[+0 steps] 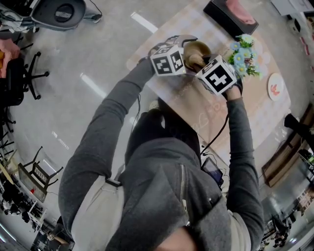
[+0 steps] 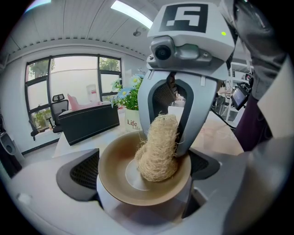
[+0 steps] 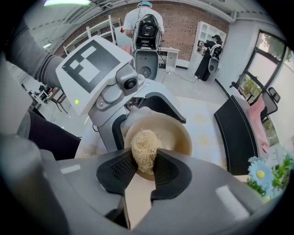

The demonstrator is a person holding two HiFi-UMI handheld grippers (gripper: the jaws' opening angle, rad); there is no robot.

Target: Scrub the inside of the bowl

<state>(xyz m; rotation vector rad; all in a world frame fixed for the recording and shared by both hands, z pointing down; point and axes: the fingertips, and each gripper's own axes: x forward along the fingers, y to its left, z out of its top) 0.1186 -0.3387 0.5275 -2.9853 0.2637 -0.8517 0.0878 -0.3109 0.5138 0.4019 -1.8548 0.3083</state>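
Note:
A tan bowl (image 2: 115, 176) sits tilted between the jaws of my left gripper (image 2: 144, 179), which is shut on its rim. A pale loofah scrubber (image 2: 158, 149) presses into the bowl's inside, near its right wall. My right gripper (image 3: 144, 172) is shut on that scrubber (image 3: 144, 149) and points into the bowl (image 3: 177, 133). In the head view both grippers meet over the table, the left gripper (image 1: 169, 61) beside the bowl (image 1: 196, 51) and the right gripper (image 1: 216, 74) just right of it.
The round table (image 1: 196, 105) has a checked cloth. On it stand a black tissue box (image 1: 230, 12), a pot of flowers (image 1: 244, 55) and a small white dish (image 1: 276, 87). Office chairs (image 1: 24, 73) stand at the left. People stand far back (image 3: 144, 18).

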